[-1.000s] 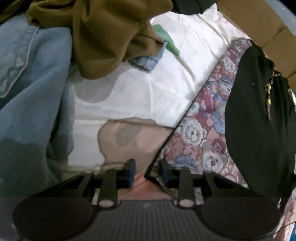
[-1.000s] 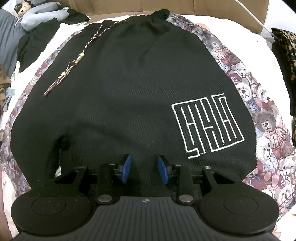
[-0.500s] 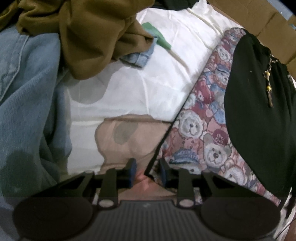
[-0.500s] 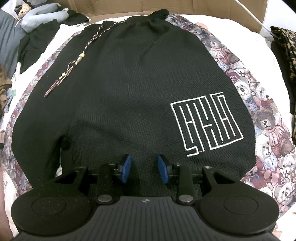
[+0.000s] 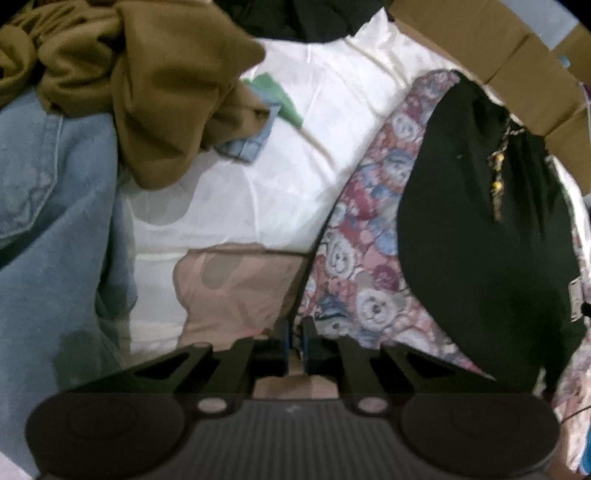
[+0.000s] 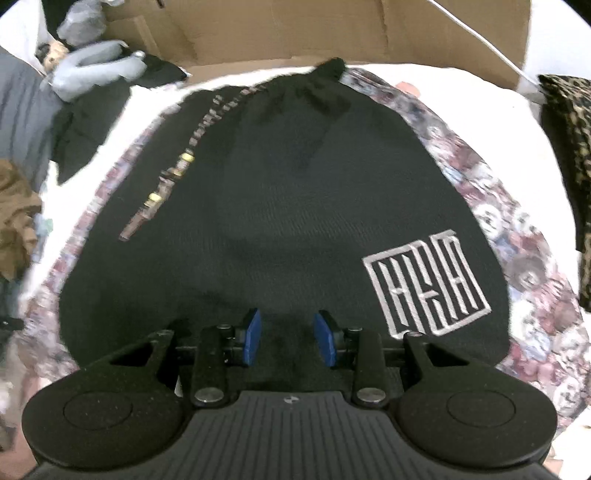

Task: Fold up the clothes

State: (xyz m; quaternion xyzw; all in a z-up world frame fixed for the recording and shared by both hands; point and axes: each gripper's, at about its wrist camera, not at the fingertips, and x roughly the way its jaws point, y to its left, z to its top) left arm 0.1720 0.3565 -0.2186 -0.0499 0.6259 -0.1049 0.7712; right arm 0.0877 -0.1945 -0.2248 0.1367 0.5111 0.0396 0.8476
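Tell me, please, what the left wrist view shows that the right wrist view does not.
Only the left wrist view: blue denim and the left tongs, closing on the bear-print cloth's edge.
Only the right wrist view: the white logo, a grey toy, and the right tongs, open over the black fabric.
Both: the black garment, its beaded cord, the bear-print cloth, the cardboard.

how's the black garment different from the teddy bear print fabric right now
The black garment is plain dark knit with a white maze-like logo and a beaded drawstring; the teddy bear print fabric is covered all over in multicoloured bears. The black garment lies on top, while the teddy bear print fabric lies beneath it and shows only as a border along both sides. Both lie spread on the white bedding.
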